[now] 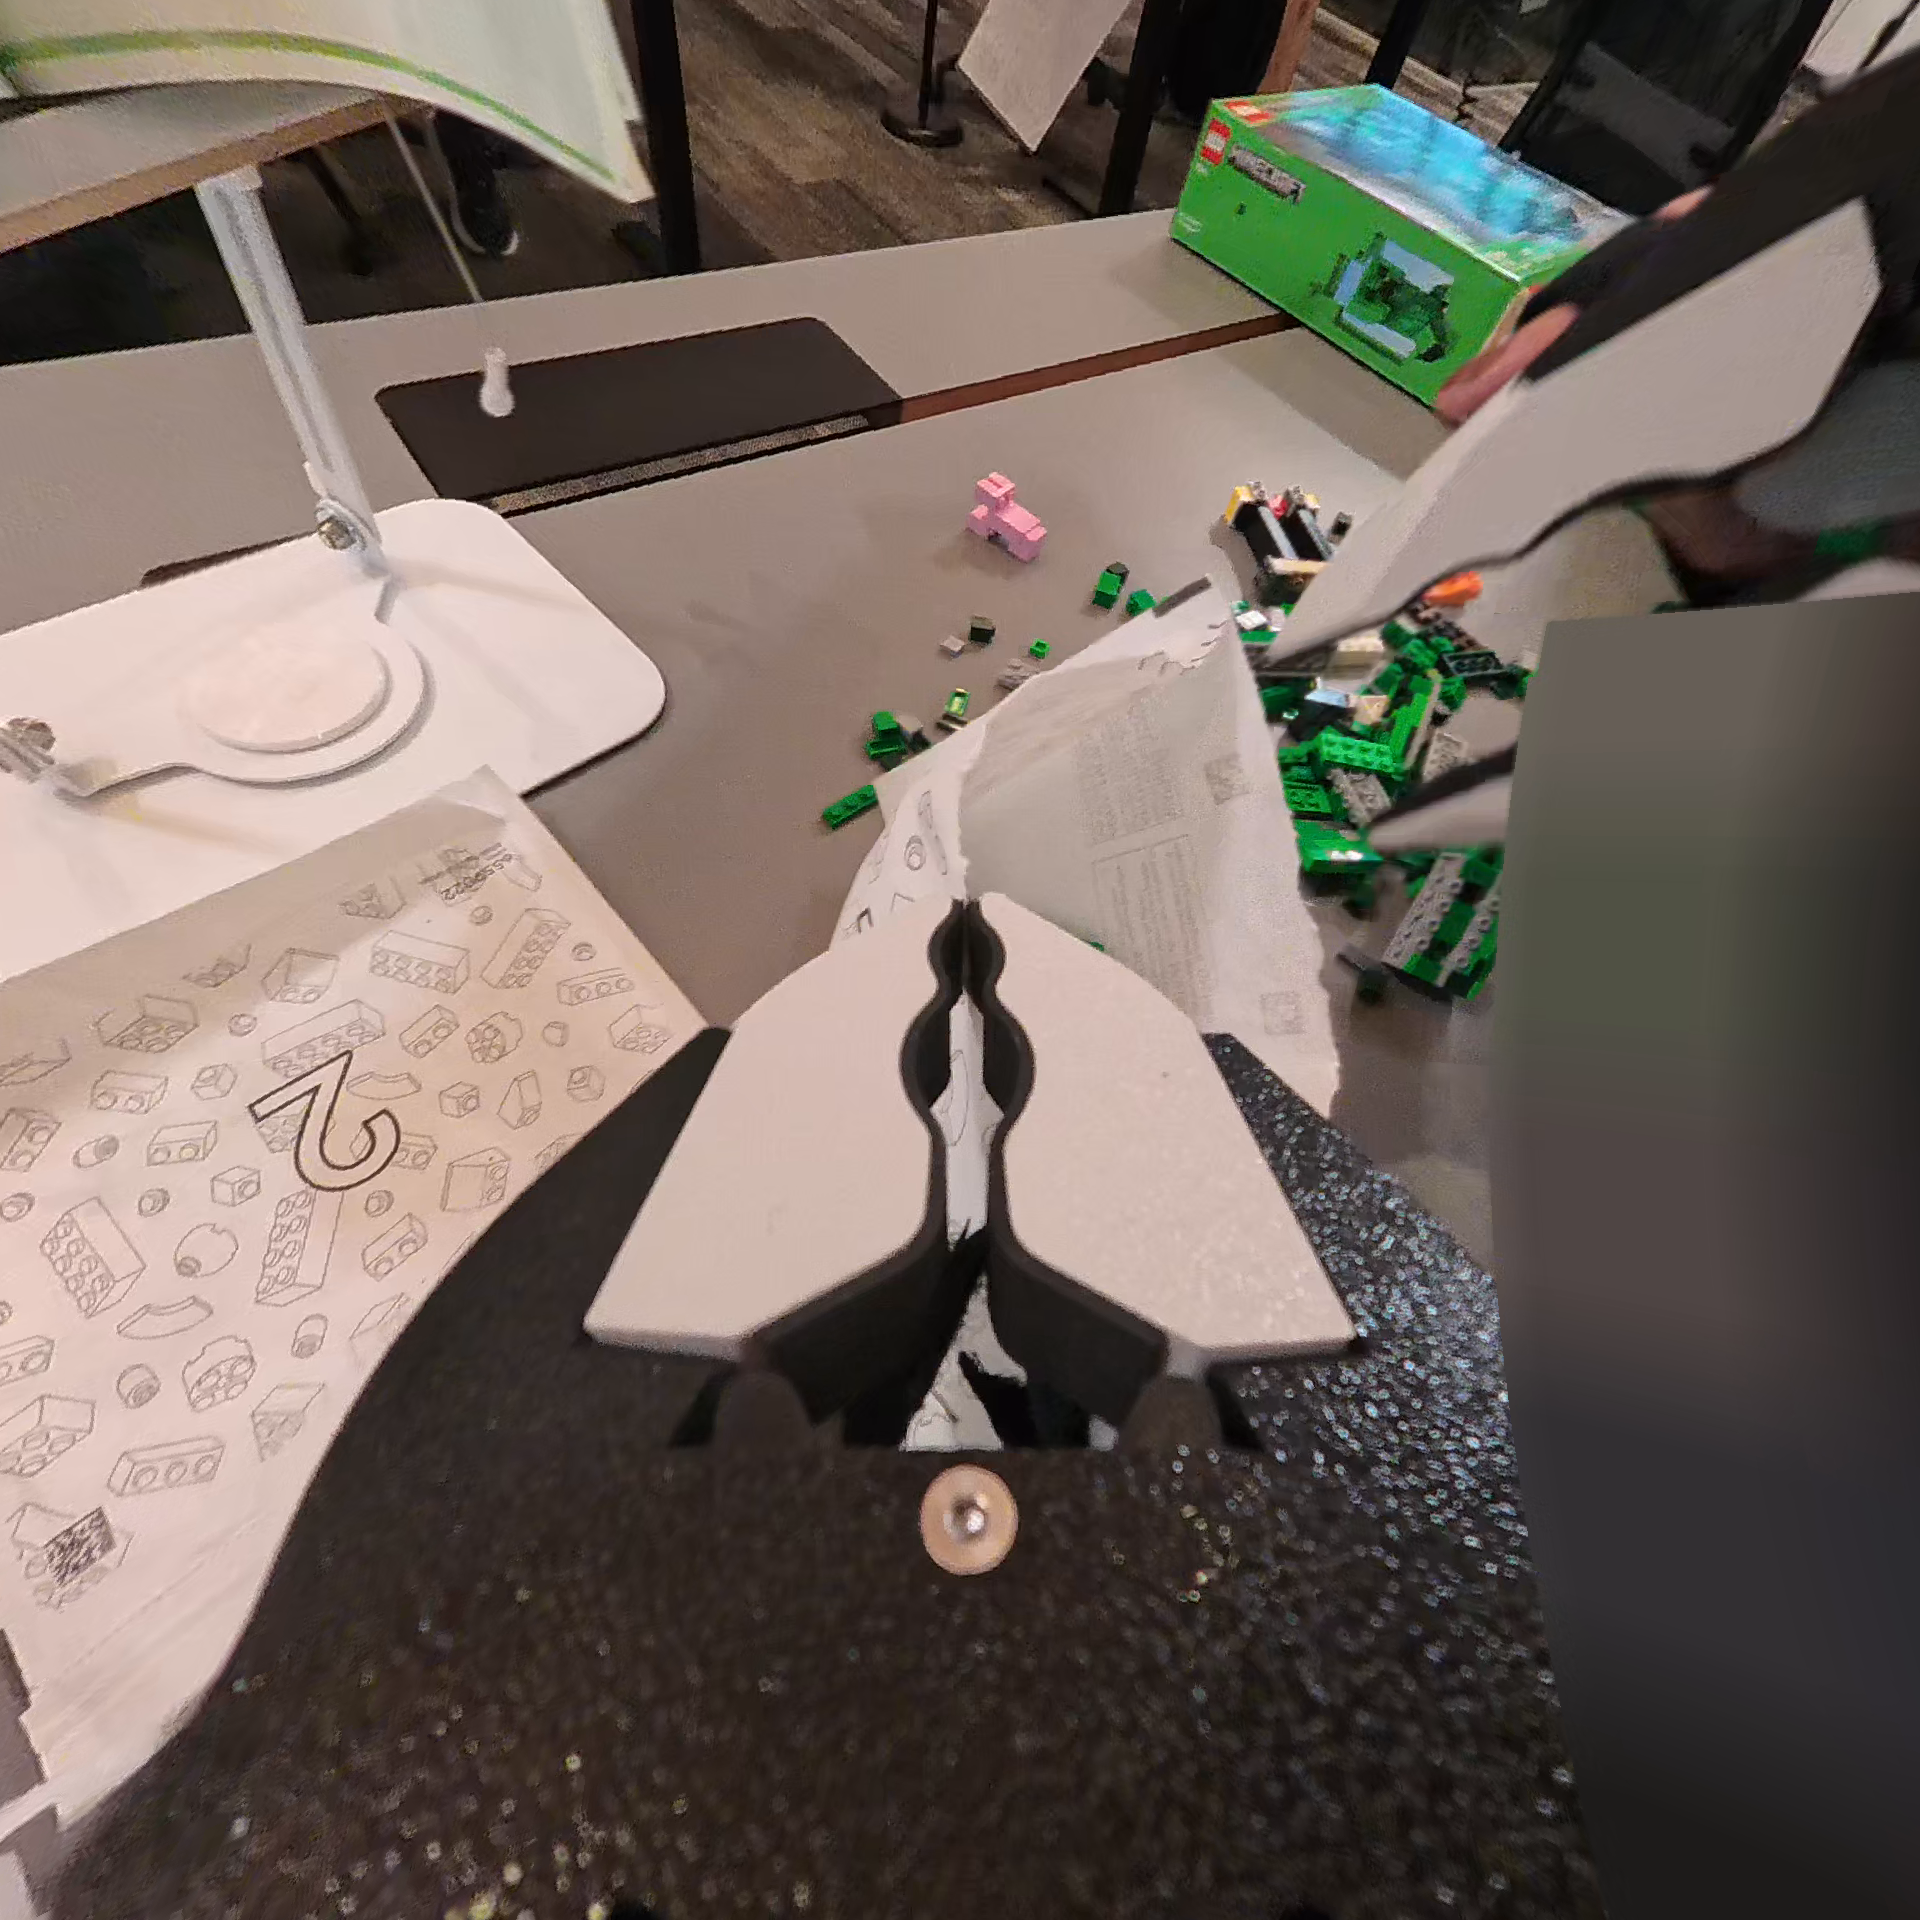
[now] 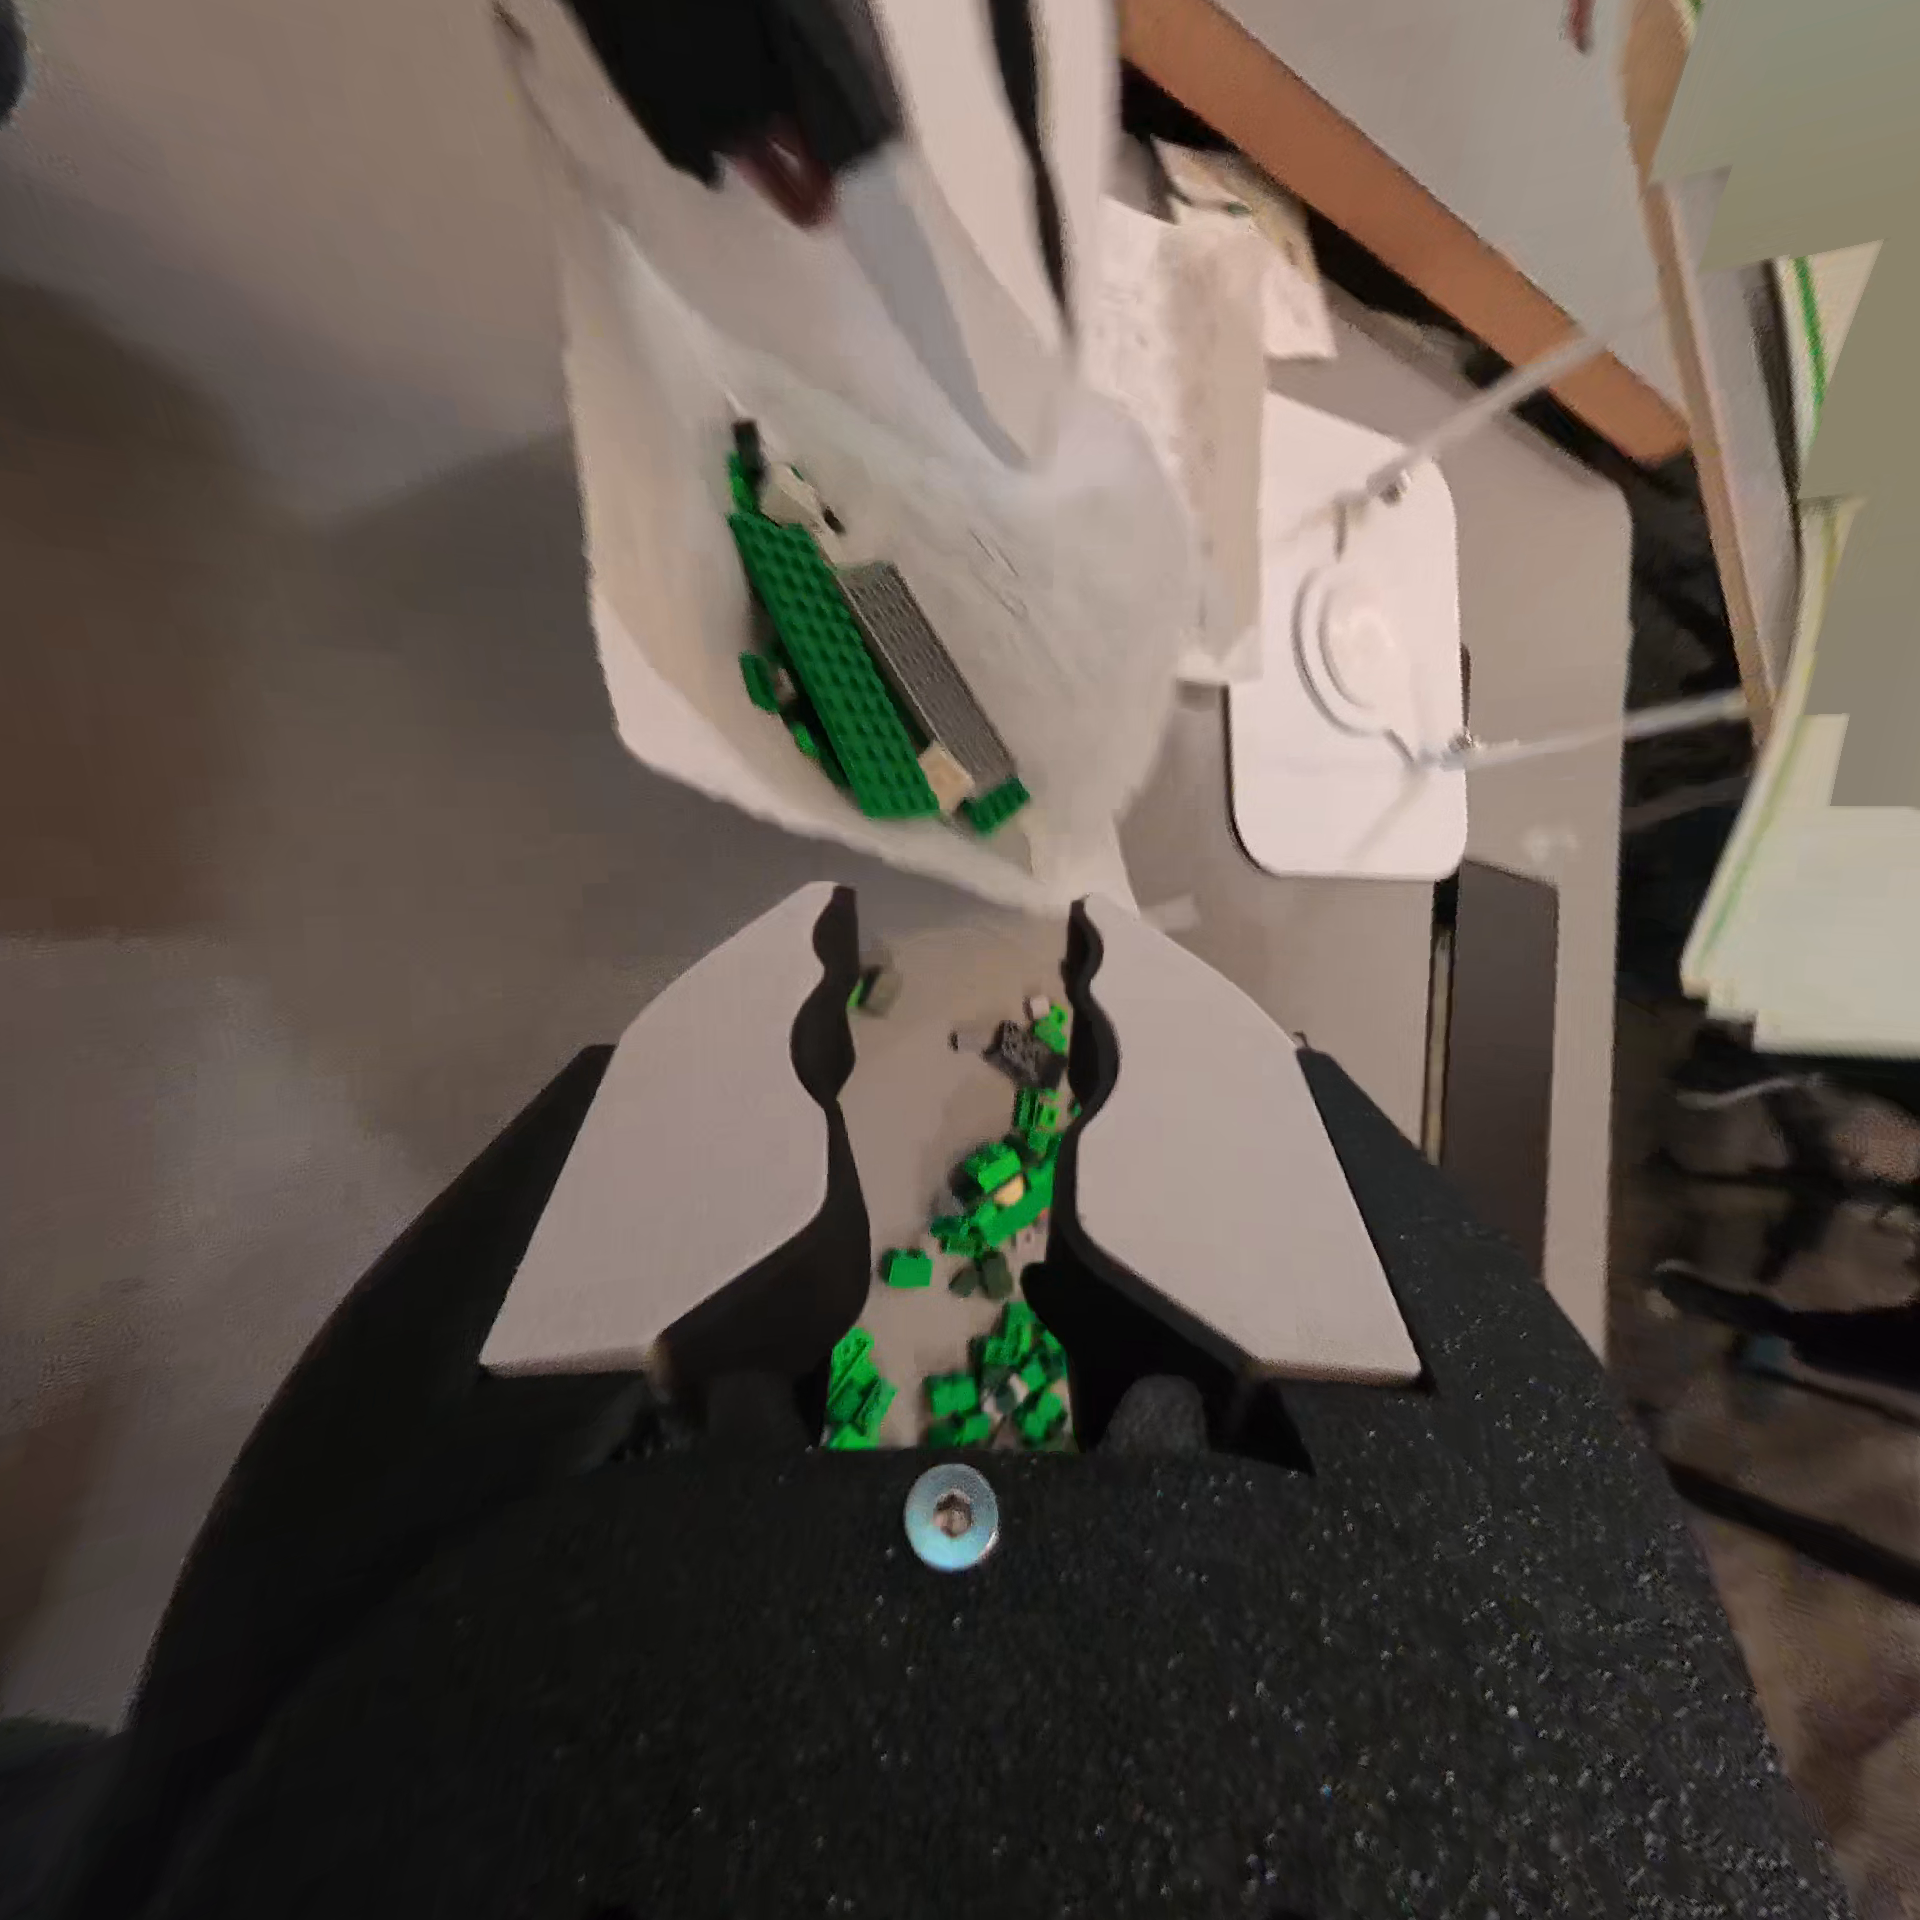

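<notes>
My left gripper [image 1: 966, 909] is shut on a torn white paper bag [image 1: 1132, 790] and holds it up off the grey table [image 1: 748, 623]. In the right wrist view the bag [image 2: 665, 582] hangs open and tilted, with a long green plate [image 2: 831, 644], a grey plate [image 2: 925, 665] and small green bricks inside. My right gripper [image 2: 961, 914] is open, just under the bag's lower edge, above a pile of loose green bricks [image 2: 997, 1195]. It also shows in the left wrist view [image 1: 1330, 738], over the brick pile [image 1: 1382, 727].
A second printed paper bag [image 1: 260, 1143] lies flat at the left. A white stand base [image 1: 312, 665] sits beyond it. A pink brick animal [image 1: 1006, 516] and scattered small bricks [image 1: 904, 727] lie mid-table. A green box [image 1: 1382, 229] stands at the far edge. My hands' fingertips stand some 9 centimetres from each other.
</notes>
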